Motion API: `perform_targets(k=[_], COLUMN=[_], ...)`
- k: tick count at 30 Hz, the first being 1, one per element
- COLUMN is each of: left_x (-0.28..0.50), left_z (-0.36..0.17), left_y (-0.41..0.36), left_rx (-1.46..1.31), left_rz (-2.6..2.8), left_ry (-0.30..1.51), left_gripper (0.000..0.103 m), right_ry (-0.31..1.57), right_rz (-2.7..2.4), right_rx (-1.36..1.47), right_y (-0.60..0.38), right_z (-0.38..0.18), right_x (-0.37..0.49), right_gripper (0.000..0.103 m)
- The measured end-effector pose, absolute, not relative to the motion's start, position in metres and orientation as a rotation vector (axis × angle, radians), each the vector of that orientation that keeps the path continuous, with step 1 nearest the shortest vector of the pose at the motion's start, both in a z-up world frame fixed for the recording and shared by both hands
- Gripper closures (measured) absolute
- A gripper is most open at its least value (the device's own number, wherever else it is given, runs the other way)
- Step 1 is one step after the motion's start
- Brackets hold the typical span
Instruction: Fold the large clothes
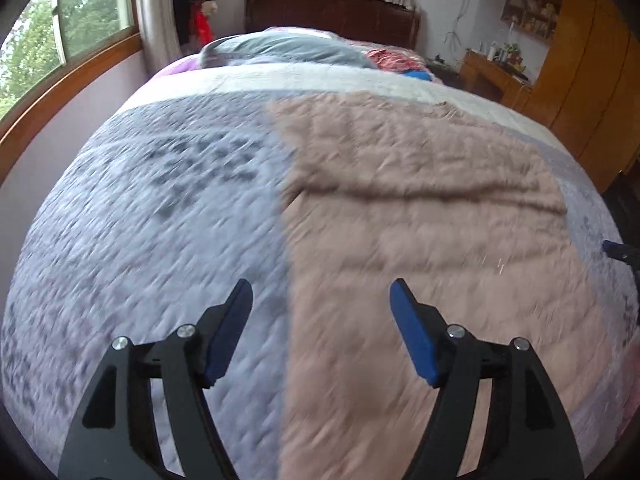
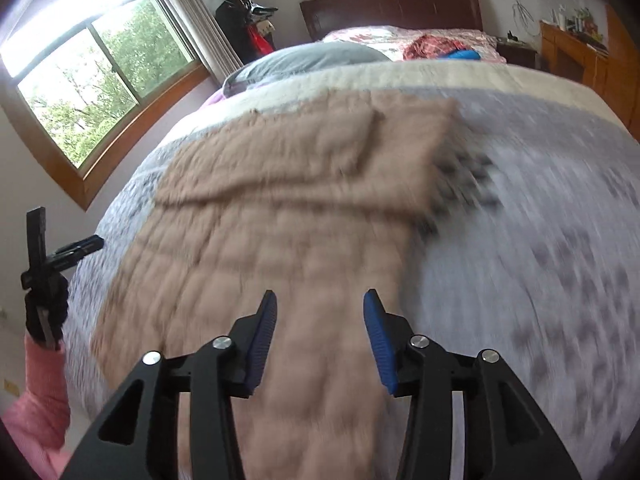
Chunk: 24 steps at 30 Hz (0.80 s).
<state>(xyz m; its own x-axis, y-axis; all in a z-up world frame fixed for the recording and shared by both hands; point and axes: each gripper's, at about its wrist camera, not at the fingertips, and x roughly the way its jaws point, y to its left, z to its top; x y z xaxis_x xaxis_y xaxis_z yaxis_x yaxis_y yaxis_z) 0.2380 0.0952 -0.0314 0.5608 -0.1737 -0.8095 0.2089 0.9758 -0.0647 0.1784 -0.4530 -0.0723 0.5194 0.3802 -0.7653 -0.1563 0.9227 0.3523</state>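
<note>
My left gripper (image 1: 320, 292) hangs above the bed with its blue-padded jaws spread wide and nothing between them. My right gripper (image 2: 320, 300) is likewise parted and empty, its jaws set closer together. In the right wrist view my left hand (image 2: 44, 308), in a dark glove with a pink sleeve (image 2: 40, 392) below it, holds its gripper off the bed's left edge.

No containers are in view. The garment to fold, a tan quilted piece (image 1: 420, 208), lies flat on the bed, nearer the foot edge where I stand. Its far part is doubled over on itself, leaving a creased fold line across its width. It rests on a grey patterned bedspread (image 1: 160, 220) with a cream band (image 2: 480, 76) along its far side.

Beyond that, toward the head of the bed, lie a grey pillow (image 2: 312, 58), a floral quilt (image 2: 380, 36) and a heap of red and blue cloth (image 2: 440, 50). A dark wooden headboard (image 2: 392, 4) backs the bed. Wood-framed windows (image 2: 100, 80) show green trees. A coat stand (image 2: 240, 8) occupies the corner, and wooden cabinets (image 1: 580, 80) line the right wall. Both views are motion-blurred.
</note>
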Motion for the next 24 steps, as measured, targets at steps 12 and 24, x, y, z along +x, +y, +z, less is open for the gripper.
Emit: perform_targets(k=[12, 24], left_x=[0.129, 0.13], left_z=[-0.083, -0.11], left_y=[0.175, 0.148], left_rx=[-0.173, -0.254], left_rz=[-0.203, -0.351], left_ry=[1.022, 1.066], left_gripper=[0.03, 0.031], right_ry=[1.029, 1.034], right_rz=[0.372, 0.38], right_rx=[0.322, 0.396], right_y=[-0.47, -0.474], right_z=[-0.112, -0.137], right_x=[0.065, 0.054], right_gripper=[0.045, 0.045])
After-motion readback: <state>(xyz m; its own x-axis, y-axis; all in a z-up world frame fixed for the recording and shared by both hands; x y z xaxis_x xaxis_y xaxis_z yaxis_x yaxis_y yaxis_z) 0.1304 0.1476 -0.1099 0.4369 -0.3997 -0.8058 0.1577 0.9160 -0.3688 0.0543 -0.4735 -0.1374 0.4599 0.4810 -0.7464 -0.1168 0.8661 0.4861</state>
